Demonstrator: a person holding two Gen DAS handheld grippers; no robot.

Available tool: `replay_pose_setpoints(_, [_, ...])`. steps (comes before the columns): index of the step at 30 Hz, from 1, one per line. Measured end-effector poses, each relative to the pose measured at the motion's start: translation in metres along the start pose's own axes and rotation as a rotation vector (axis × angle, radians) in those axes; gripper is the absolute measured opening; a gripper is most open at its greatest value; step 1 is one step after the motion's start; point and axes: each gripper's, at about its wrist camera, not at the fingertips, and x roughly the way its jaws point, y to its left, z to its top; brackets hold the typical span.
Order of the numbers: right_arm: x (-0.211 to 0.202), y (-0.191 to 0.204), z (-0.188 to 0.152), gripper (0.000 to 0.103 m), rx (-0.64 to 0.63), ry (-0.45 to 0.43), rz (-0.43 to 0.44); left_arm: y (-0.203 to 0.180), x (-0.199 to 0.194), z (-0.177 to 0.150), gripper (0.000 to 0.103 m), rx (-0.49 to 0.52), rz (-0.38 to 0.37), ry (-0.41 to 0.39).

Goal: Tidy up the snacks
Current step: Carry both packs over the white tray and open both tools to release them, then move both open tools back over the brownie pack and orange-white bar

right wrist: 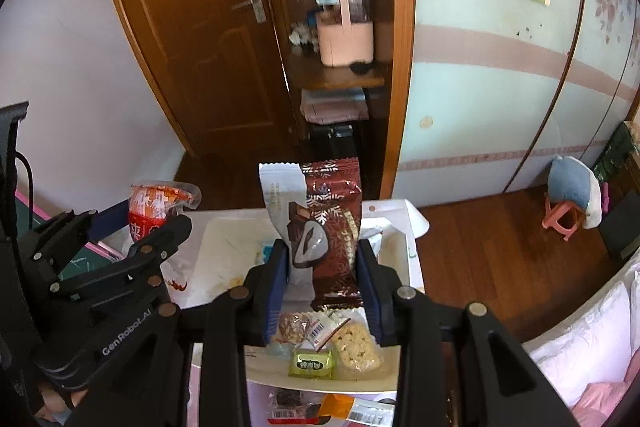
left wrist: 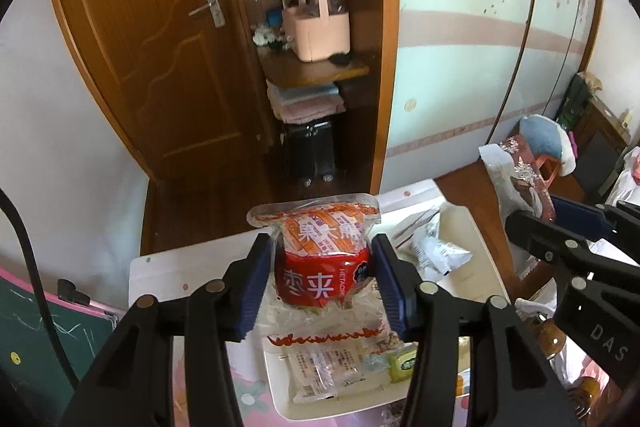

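Currently, the left hand-held gripper (left wrist: 322,277) clenches a red-and-orange plastic snack packet (left wrist: 320,255), and the right hand-held gripper (right wrist: 322,269) clenches a brown-and-white foil snack bar (right wrist: 320,227), both above a white rectangular tray (right wrist: 224,247). Several small wrapped snacks (right wrist: 340,343) lie in the tray; sorting seems unfinished.

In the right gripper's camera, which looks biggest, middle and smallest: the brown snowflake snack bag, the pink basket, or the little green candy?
1. brown snowflake snack bag, though it's nearest the camera, so it looks extra big.
2. pink basket, far away on the shelf, so really it may be bigger.
3. green candy
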Motion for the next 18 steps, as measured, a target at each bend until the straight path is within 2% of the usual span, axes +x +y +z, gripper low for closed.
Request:
replay_pose_setpoints(2, [0.011, 0.001, -0.001, 0.035, -0.005, 0.029, -0.005, 0.001, 0.007, -0.004, 0.073, 0.0, 0.009, 0.001])
replay_pose_setpoints(3, [0.015, 0.0, -0.001, 0.035, -0.001, 0.046, 0.001, 0.001, 0.011, -0.004, 0.092, 0.005, 0.015, 0.01])
replay_pose_setpoints(4, [0.02, -0.001, -0.001, 0.036, 0.008, 0.062, 0.009, 0.002, 0.015, -0.004, 0.096, 0.011, 0.022, 0.011])
replay_pose_setpoints(6, [0.026, -0.003, -0.002, 0.04, 0.022, 0.075, 0.016, 0.003, 0.02, -0.006, 0.096, 0.019, 0.038, 0.014])
replay_pose_setpoints(10, [0.032, -0.008, -0.005, 0.062, 0.049, 0.082, 0.008, 0.007, 0.026, -0.01, 0.096, 0.01, 0.038, 0.04])
replay_pose_setpoints(18, [0.026, -0.008, -0.009, 0.066, 0.064, 0.08, 0.005, 0.013, 0.017, -0.017, 0.096, -0.01, 0.033, 0.035])
